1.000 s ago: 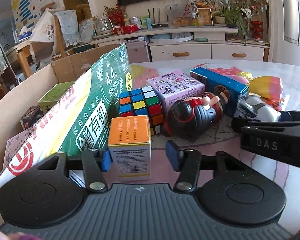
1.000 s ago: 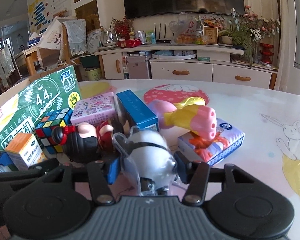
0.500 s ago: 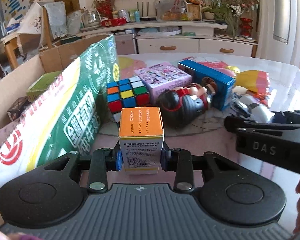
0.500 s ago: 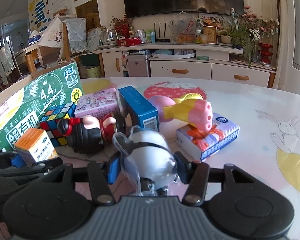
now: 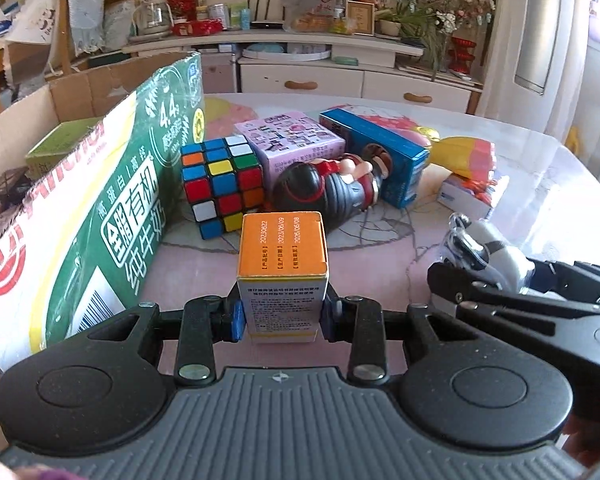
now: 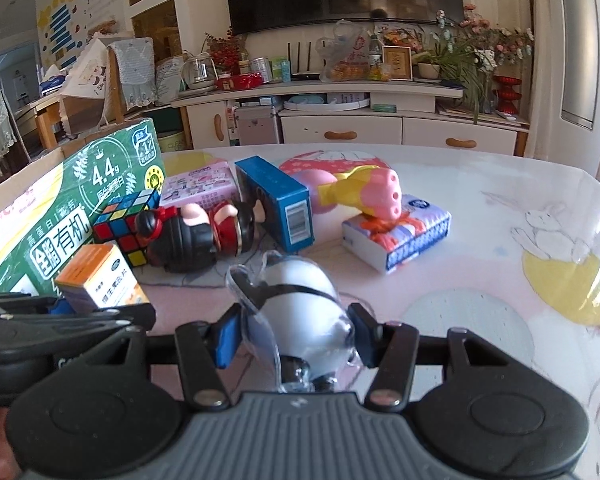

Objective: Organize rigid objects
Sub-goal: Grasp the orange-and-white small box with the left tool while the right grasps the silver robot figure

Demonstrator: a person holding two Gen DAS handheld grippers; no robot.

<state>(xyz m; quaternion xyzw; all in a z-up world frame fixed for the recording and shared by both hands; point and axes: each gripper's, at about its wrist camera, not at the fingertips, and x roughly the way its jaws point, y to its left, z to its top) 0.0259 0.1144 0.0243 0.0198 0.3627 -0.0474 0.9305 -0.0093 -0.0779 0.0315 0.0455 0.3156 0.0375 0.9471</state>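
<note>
Two claws clamped: left claw on light, stiff orange-topped white cardboard box (crushable, so flat sides); right claw on slippery white plastic-wrapped round toy.

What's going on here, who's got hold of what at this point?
A person is sorting toys and boxes on a table with two handheld grippers. The left gripper has just closed on a small orange-topped box, beside the open cardboard carton. The right gripper is clamped on a white round toy in clear wrapping. A Rubik's cube, a black doll and other boxes lie unsorted behind.
</note>
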